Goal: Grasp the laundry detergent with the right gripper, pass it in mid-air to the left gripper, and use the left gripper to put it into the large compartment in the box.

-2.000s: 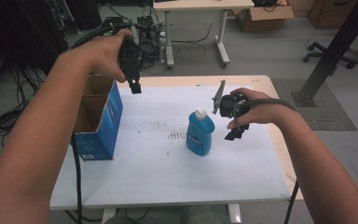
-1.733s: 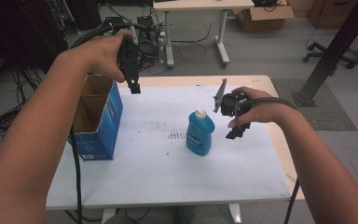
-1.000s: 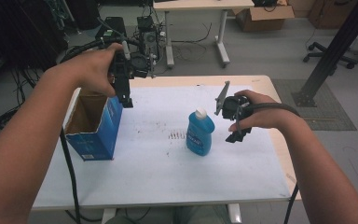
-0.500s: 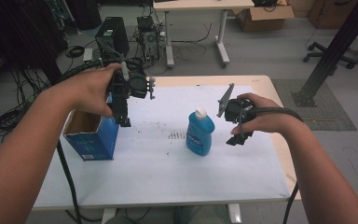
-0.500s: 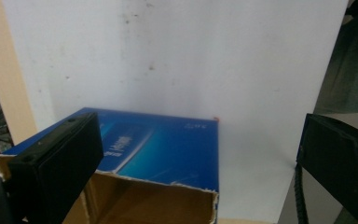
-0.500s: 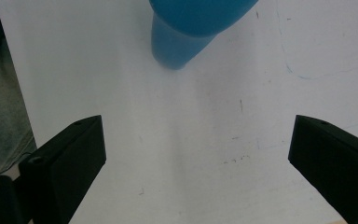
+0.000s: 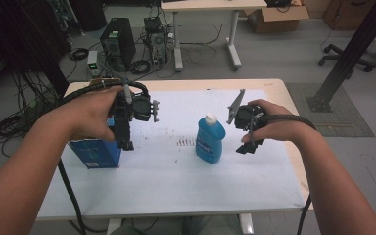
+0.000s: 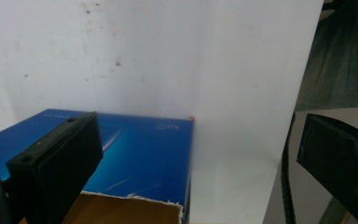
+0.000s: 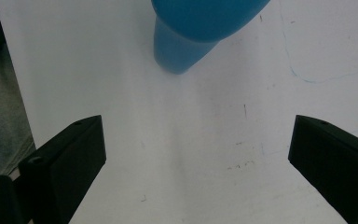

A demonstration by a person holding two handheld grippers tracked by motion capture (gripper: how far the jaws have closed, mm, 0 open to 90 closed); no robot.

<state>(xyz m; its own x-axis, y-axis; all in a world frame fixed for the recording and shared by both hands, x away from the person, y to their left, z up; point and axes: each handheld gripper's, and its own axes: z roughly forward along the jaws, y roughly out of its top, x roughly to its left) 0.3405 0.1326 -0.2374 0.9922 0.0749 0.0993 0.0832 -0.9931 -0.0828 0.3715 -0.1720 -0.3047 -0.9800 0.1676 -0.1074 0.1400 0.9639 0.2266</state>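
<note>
A blue cardboard box [image 7: 96,152] with an open top stands at the table's left side. My left gripper [image 7: 125,142] hangs jaws-down over the box's right edge. In the left gripper view its jaws stand wide apart, one over the blue box [image 8: 142,151] and one past it; the left gripper [image 8: 196,161] is open and holds nothing. A blue bottle [image 7: 210,141] with a white cap stands upright mid-table. My right gripper [image 7: 248,146] hovers just right of it, apart from it. In the right gripper view, the right gripper [image 9: 196,163] is open and the bottle [image 9: 186,32] lies ahead.
A stained white sheet [image 7: 176,166] covers the wooden table [image 7: 292,110]. On the floor beyond the far edge lie computer towers [image 7: 117,44] and cables. A second table [image 7: 205,7] and a black post [image 7: 352,49] stand farther back.
My left gripper has come down from high over the box's far side toward the near right, now low at the box's right edge. The right gripper has barely shifted.
</note>
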